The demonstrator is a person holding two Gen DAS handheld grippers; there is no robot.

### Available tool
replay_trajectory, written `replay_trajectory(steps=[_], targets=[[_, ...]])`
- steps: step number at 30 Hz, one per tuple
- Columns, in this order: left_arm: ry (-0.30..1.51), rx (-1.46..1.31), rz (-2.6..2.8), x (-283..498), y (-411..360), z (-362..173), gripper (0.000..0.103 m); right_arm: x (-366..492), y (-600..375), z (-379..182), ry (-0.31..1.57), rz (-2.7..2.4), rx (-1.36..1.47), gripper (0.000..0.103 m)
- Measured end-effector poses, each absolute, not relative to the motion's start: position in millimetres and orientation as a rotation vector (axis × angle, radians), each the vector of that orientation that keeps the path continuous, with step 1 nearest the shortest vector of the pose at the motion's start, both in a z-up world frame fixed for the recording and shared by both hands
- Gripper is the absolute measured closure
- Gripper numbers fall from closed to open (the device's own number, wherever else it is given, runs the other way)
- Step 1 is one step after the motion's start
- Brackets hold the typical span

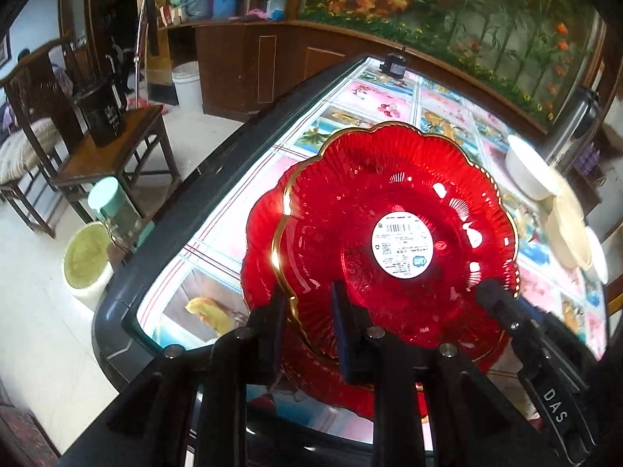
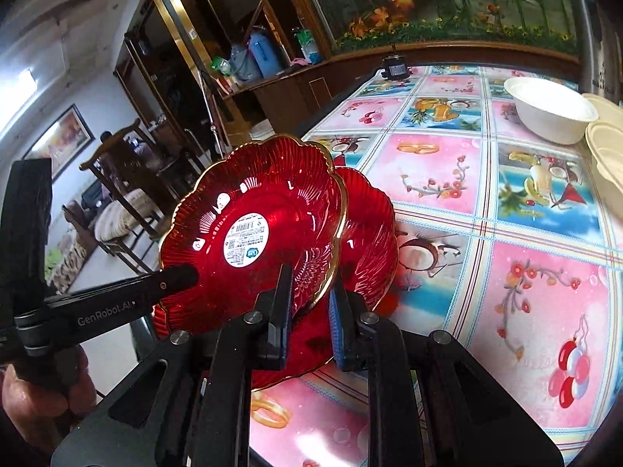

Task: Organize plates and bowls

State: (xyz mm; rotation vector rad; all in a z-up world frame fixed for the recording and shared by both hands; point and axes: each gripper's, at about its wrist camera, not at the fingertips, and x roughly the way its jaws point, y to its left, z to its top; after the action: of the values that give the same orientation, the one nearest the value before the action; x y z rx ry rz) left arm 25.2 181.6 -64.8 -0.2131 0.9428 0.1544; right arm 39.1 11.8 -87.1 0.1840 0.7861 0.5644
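Observation:
A red scalloped glass plate with a gold rim and a round white label (image 1: pixel 401 233) is held tilted above a second red plate (image 1: pixel 264 233) that lies on the table. My left gripper (image 1: pixel 311 311) is shut on the top plate's near rim. My right gripper (image 2: pixel 311 303) is shut on the same plate's (image 2: pixel 249 233) right rim; the lower plate (image 2: pixel 370 229) shows behind it. The other gripper's finger (image 1: pixel 502 307) crosses each view, and the left one (image 2: pixel 155 284) shows in the right wrist view. A white bowl (image 2: pixel 549 111) and cream plates (image 2: pixel 607 155) sit at the far right.
The table (image 2: pixel 506 233) has a bright pink and blue picture cloth. A small black device (image 2: pixel 393 68) stands at its far edge. Wooden chairs (image 1: pixel 97 148), a green-lidded jar (image 1: pixel 113 206) and a wooden counter (image 1: pixel 249 62) lie beyond the table's left side.

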Motion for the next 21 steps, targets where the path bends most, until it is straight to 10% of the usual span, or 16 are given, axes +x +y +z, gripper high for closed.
replay_trajectory(steps=[21], targets=[[0.796,-0.067,0.275,14.1,188.4,-42.4,0.081,26.9,26.0,-77.0,0.712,0.488,-0.01,0.079]])
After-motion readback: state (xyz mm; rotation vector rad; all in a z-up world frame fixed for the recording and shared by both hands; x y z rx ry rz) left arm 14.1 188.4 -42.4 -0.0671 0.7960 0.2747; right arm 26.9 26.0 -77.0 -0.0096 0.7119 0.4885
